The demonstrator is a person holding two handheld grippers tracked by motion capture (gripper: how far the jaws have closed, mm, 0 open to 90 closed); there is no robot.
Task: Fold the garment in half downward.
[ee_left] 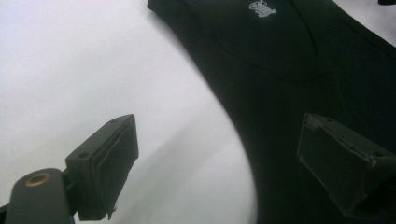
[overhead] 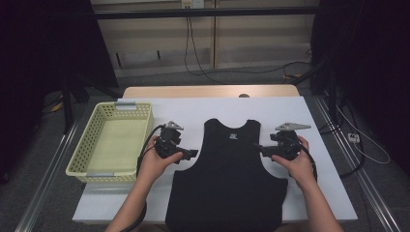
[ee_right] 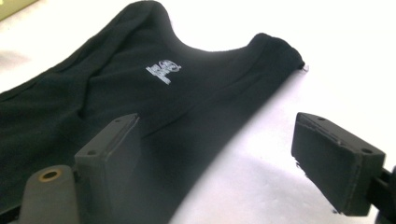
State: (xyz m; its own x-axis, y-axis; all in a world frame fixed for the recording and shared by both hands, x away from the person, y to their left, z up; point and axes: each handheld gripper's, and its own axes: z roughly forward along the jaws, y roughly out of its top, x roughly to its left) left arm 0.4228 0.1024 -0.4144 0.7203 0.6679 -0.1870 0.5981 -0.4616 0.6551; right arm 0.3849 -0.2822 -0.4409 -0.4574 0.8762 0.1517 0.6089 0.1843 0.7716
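A yellow basket [overhead: 111,145] stood at the worktop's [overhead: 314,116] left. The left tool [overhead: 189,154], released, straddled the armhole edge of the black vest [overhead: 227,179], which lay flat at centre. The right tool [overhead: 262,150] was likewise released. Both should probably pinch the hems squarely, together.

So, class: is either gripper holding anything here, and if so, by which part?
Nothing is held. The left gripper and right gripper are open at the black tank top's armholes.
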